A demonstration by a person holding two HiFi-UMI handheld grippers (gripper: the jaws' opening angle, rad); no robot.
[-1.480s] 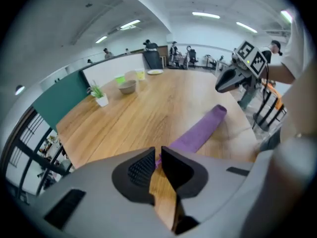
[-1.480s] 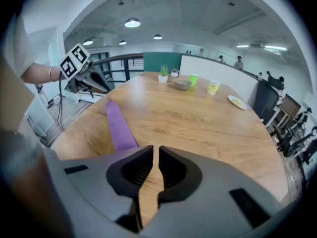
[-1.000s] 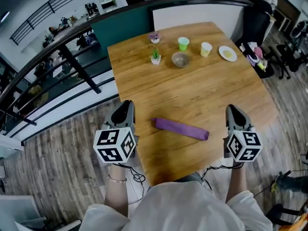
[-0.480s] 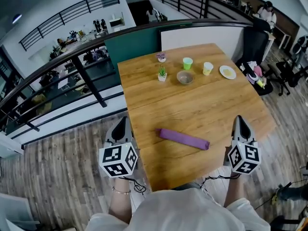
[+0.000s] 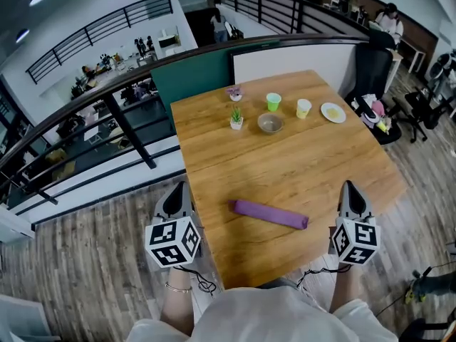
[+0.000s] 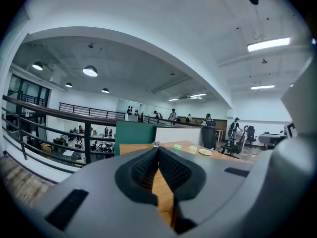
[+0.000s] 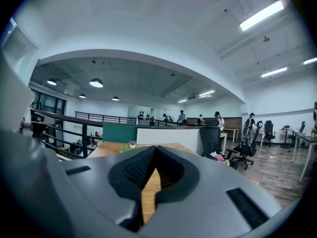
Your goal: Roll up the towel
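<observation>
A: Where's the towel [image 5: 268,214]?

B: Lying on the surface [image 5: 299,162] as a tight purple roll, slanted, its right end nearer the person than its left. It looks finished to me

A: And the grippers?

B: The left gripper [image 5: 178,188] sits well off the towel's left end and the right gripper [image 5: 350,188] well off its right end. Neither touches it. Both have their jaws pressed together with nothing between them; each gripper view shows only bare wood through the gap

A: So what could spoil it from here?

B: Mainly the roll letting go. Nothing pins it, so if the outer flap isn't trapped underneath, the cloth may spring loose and unwind. I can't tell from the head view where that flap ends

A: Anything else?

B: It lies closer to the person's side than to the far side, with not much wood on the near side of the towel. A gripper swinging inward, or one of the cables hanging below them, could catch an end and roll it towards the drop

A: And the crockery?

B: The bowl [image 5: 270,123], green cup [image 5: 273,102], yellow cup [image 5: 303,108], plate [image 5: 333,112] and potted plant [image 5: 235,118] stand well beyond the towel. I'd say they're only at risk from a long reach across it
</observation>
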